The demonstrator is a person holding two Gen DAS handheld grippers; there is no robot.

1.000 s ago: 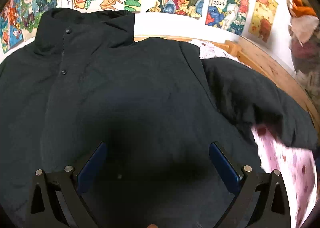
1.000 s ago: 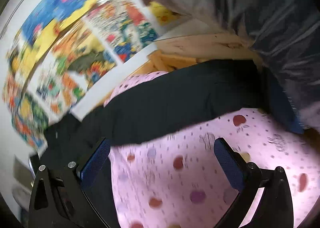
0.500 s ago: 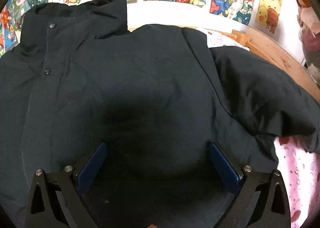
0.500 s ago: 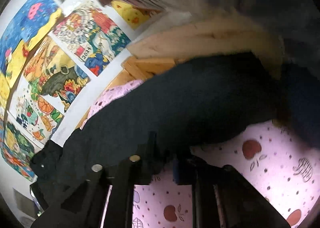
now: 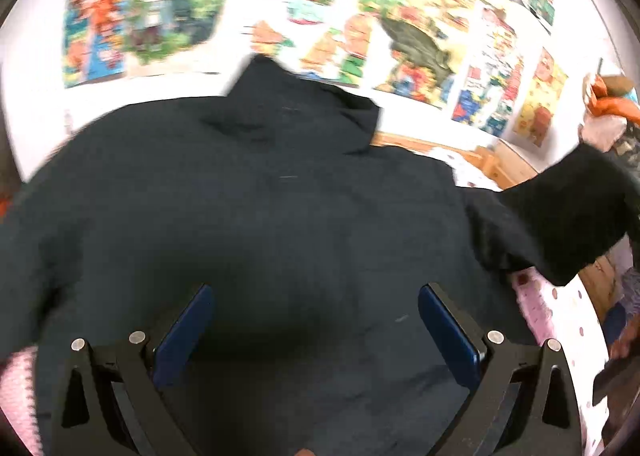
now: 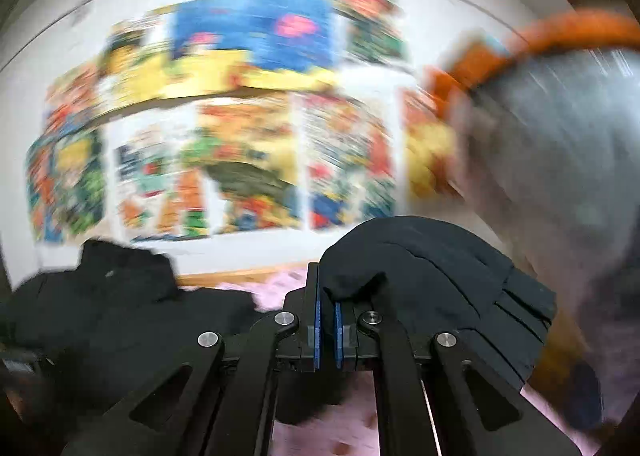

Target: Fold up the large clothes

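Right wrist view, nearest first: my right gripper [image 6: 327, 302] has its blue pads [image 6: 317, 320] pressed together on a bunched fold of the black sleeve [image 6: 432, 280]. The cloth humps up over the fingertips and drapes off to the right side of the gripper, clear of the pink spotted bedsheet [image 6: 352, 428] below it. The gripper points roughly level toward the wall.

Left wrist view: my left gripper [image 5: 316, 330] hangs above the jacket [image 5: 260, 216], tilted down at it, fingers spread wide with nothing between them. I cannot tell whether the fingertips touch the fabric. The jacket body lies spread flat on the bed beneath and ahead of that gripper, collar [image 5: 296, 104] at the far end toward the wall. From the jacket's right side the sleeve rises off the sheet toward the frame's right edge.

Farther back: a wooden bed rail [image 5: 424, 142], then a white wall covered in bright cartoon posters [image 6: 248, 116], heavily smeared by motion blur.
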